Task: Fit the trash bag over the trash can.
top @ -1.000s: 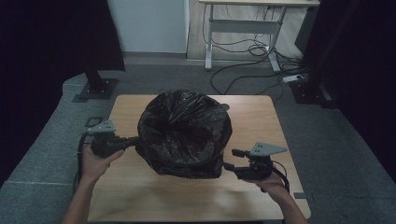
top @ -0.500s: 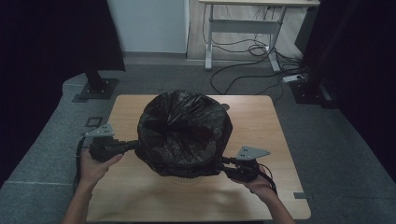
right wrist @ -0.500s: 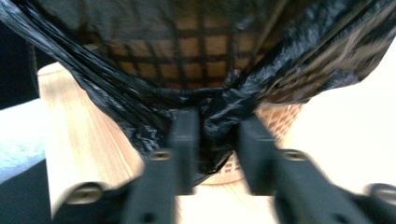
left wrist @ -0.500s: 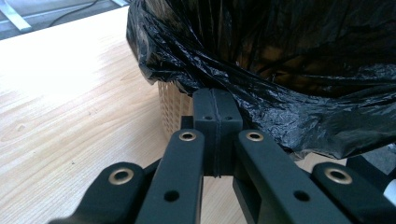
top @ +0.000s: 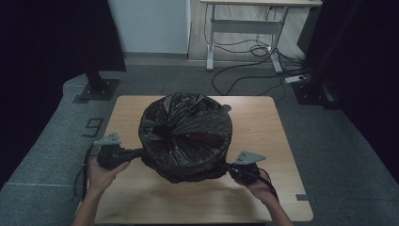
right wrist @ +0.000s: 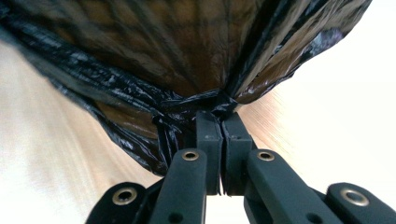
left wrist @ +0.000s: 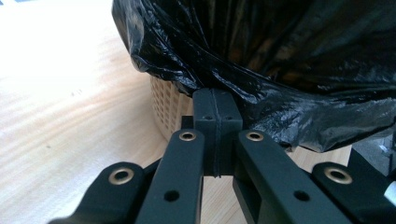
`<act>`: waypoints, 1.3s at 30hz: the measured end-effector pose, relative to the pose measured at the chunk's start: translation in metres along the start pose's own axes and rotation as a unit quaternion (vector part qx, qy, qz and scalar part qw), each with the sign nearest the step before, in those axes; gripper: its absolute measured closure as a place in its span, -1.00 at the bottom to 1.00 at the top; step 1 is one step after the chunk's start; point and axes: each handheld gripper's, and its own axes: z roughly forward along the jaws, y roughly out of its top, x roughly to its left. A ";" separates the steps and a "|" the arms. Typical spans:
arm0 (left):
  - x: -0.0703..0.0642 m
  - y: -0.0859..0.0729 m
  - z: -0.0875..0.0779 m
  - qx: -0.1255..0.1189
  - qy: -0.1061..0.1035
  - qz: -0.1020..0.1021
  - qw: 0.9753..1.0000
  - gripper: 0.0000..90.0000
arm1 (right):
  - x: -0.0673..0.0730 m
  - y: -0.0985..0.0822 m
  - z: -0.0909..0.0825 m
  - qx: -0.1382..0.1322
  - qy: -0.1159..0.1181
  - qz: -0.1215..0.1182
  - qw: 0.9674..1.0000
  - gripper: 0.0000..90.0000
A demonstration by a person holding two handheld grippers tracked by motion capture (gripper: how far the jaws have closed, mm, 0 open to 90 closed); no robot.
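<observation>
A black plastic bag (top: pixel 186 134) is draped over a round beige mesh basket (left wrist: pixel 166 109) in the middle of the wooden table (top: pixel 263 122). At the bag's lower left edge, my left gripper (top: pixel 141 153) is shut on the hem. In the left gripper view its jaws (left wrist: pixel 217 100) meet right under the bag (left wrist: pixel 280 56). My right gripper (top: pixel 225 165) is at the lower right edge. Its jaws have just been closing and now pinch a gathered fold of the bag (right wrist: pixel 187 46) at their tips (right wrist: pixel 220 116). The bag hides most of the basket.
Bare tabletop lies in front of the basket and to its right. On the grey floor behind the table are a white desk frame (top: pixel 244 28), loose cables (top: pixel 254 66) and a power strip (top: pixel 295 79). A black stand base (top: pixel 99 89) sits at the back left.
Both grippers have sunk lower beside the bag. The right gripper moved in to the bag's edge and its jaws closed on the plastic. The left gripper stayed shut on the hem.
</observation>
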 end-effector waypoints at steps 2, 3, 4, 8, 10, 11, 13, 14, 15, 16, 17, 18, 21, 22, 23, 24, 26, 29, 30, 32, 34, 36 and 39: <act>0.001 -0.003 0.007 0.005 0.000 -0.005 1.000 0.99 | -0.003 -0.002 0.005 0.001 -0.005 0.006 1.000 0.92; 0.001 -0.005 0.010 0.005 -0.001 -0.008 1.000 0.99 | -0.004 -0.003 0.007 0.002 -0.007 0.009 1.000 0.91; 0.002 -0.006 0.013 0.004 -0.002 -0.011 1.000 0.99 | -0.005 -0.003 0.008 0.001 -0.011 0.010 1.000 0.89; 0.006 -0.011 0.021 0.004 -0.004 -0.021 1.000 0.99 | -0.007 -0.003 0.011 0.002 -0.025 0.003 1.000 0.81; 0.007 -0.013 0.025 0.001 -0.006 -0.025 1.000 0.99 | -0.010 -0.003 0.013 0.000 -0.025 0.008 1.000 0.79; 0.007 -0.014 0.026 -0.002 -0.006 -0.025 1.000 0.99 | -0.011 -0.003 0.013 -0.002 -0.025 0.009 1.000 0.79; 0.007 -0.014 0.027 -0.007 -0.005 -0.023 1.000 0.97 | -0.013 -0.004 0.015 -0.003 -0.020 0.012 1.000 0.77; 0.007 -0.014 0.026 -0.009 -0.003 -0.022 1.000 0.97 | -0.013 -0.004 0.015 -0.003 -0.020 0.012 1.000 0.77; 0.006 -0.015 0.026 -0.011 0.000 -0.020 1.000 0.95 | -0.014 -0.004 0.015 -0.002 -0.019 0.011 1.000 0.75; 0.007 -0.015 0.025 -0.015 0.004 -0.018 1.000 0.91 | -0.014 -0.004 0.015 -0.001 -0.019 0.011 1.000 0.72; 0.007 -0.016 0.024 -0.020 0.009 -0.015 1.000 0.86 | -0.014 -0.005 0.015 -0.001 -0.018 0.011 1.000 0.63; 0.006 -0.017 0.022 -0.025 0.020 -0.012 0.999 0.78 | -0.014 -0.004 0.014 -0.003 -0.017 0.014 1.000 0.49; 0.005 -0.020 0.016 -0.038 0.060 -0.015 0.997 0.38 | -0.013 -0.004 0.005 -0.028 -0.015 0.031 0.999 -0.18; 0.005 -0.021 0.013 -0.039 0.062 -0.015 0.997 0.26 | -0.013 -0.003 0.000 -0.036 -0.013 0.038 0.999 -0.29; 0.004 -0.022 0.011 -0.040 0.066 -0.012 0.997 0.17 | -0.013 -0.002 -0.006 -0.041 -0.013 0.043 0.998 -0.39; 0.004 -0.022 0.009 -0.041 0.070 -0.010 0.997 0.04 | -0.015 -0.001 -0.019 -0.050 -0.014 0.050 0.997 -0.50; 0.002 -0.023 0.007 -0.038 0.082 -0.004 0.996 -0.01 | -0.016 -0.001 -0.025 -0.054 -0.015 0.052 0.997 -0.52; -0.002 -0.024 0.006 -0.032 0.089 0.010 0.995 -0.09 | -0.020 0.003 -0.048 -0.070 -0.013 0.062 0.996 -0.55; -0.003 -0.024 0.007 -0.032 0.088 0.014 0.995 -0.10 | -0.021 0.005 -0.056 -0.076 -0.009 0.062 0.995 -0.55; -0.005 -0.024 0.008 -0.031 0.088 0.019 0.995 -0.13 | -0.024 0.011 -0.072 -0.089 -0.002 0.063 0.994 -0.51; -0.006 -0.025 0.009 -0.030 0.084 0.026 0.996 -0.14 | -0.025 0.022 -0.087 -0.096 -0.001 0.059 0.994 -0.49; -0.006 -0.025 0.011 -0.031 0.079 0.030 0.996 -0.15 | -0.024 0.035 -0.100 -0.099 -0.005 0.054 0.994 -0.48; -0.004 -0.028 0.014 -0.035 0.069 0.031 0.997 -0.16 | -0.023 0.057 -0.113 -0.103 0.000 0.050 0.993 -0.49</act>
